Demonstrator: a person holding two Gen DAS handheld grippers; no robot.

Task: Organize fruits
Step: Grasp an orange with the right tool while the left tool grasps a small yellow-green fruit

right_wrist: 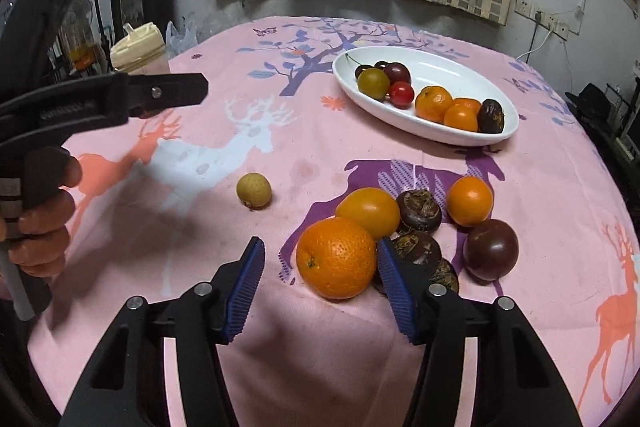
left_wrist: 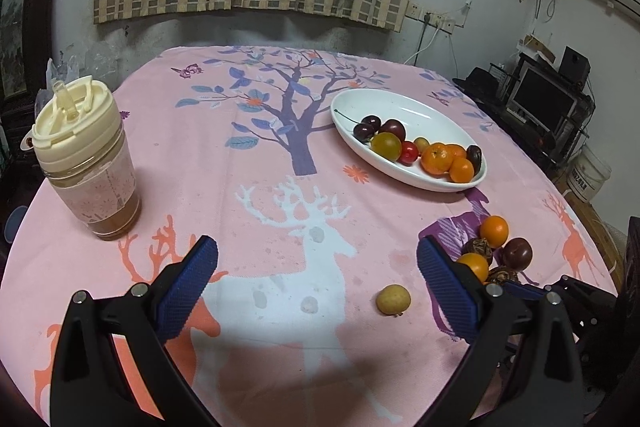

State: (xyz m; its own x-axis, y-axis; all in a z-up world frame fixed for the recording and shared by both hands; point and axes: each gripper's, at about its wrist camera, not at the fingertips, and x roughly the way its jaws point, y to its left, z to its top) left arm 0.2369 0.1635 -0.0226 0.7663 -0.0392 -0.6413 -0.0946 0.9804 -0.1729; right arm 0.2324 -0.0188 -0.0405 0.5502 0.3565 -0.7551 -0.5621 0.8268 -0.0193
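Observation:
A white oval plate (left_wrist: pixel 404 107) (right_wrist: pixel 444 71) at the back right holds cherries, small tomatoes, mandarins and a dark chestnut. Loose fruit lies nearer: a large orange (right_wrist: pixel 336 257), a yellow tomato (right_wrist: pixel 368 213), a small orange (right_wrist: pixel 469 201) (left_wrist: pixel 494 230), a dark plum (right_wrist: pixel 491 249) (left_wrist: pixel 517 254) and brown water chestnuts (right_wrist: pixel 419 209). My right gripper (right_wrist: pixel 320 251) is open, with the large orange between its fingertips and the right pad (right_wrist: pixel 394 291) close against it. My left gripper (left_wrist: pixel 316 251) hangs open and empty over the cloth. A longan (left_wrist: pixel 393 300) (right_wrist: pixel 253 190) lies alone just ahead of its right finger.
A lidded cream cup (left_wrist: pixel 86 159) (right_wrist: pixel 138 49) with brown drink stands at the table's left. A hand (right_wrist: pixel 40 223) holds the left gripper's handle at the left of the right wrist view. The pink deer-print cloth (left_wrist: pixel 280 195) covers the round table, with walls and shelves beyond.

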